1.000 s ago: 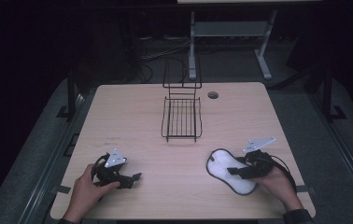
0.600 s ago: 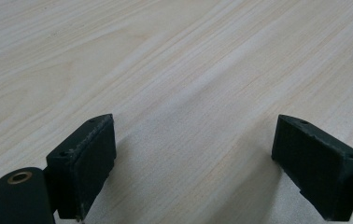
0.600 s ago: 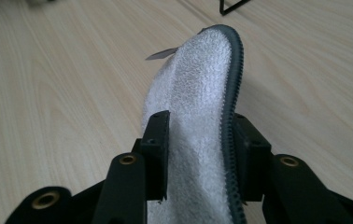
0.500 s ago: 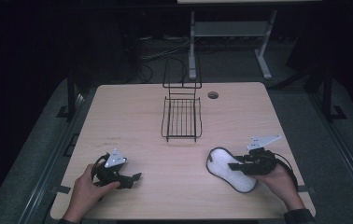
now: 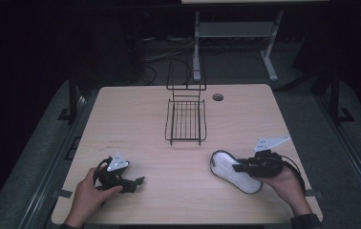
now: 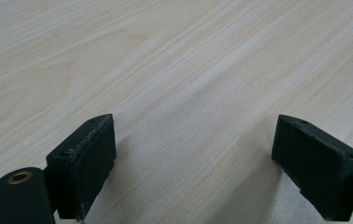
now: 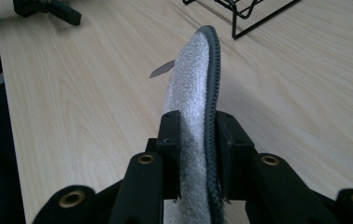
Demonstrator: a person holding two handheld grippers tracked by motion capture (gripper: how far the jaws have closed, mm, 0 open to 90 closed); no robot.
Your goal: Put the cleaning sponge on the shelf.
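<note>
Right hand-held gripper [image 7: 198, 154] level, just closed, clamping insole [image 7: 191, 88] edge-on.

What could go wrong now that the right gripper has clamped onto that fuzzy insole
The right gripper, whose jaws have just been closing, pinches the insole near one end, so the long free part could sag or swing when lifted. The fleecy face may compress and slip between the pads. The wire rack stands close ahead, and the insole's tip could catch its rim. The left gripper rests open on the table, giving no support.
</note>
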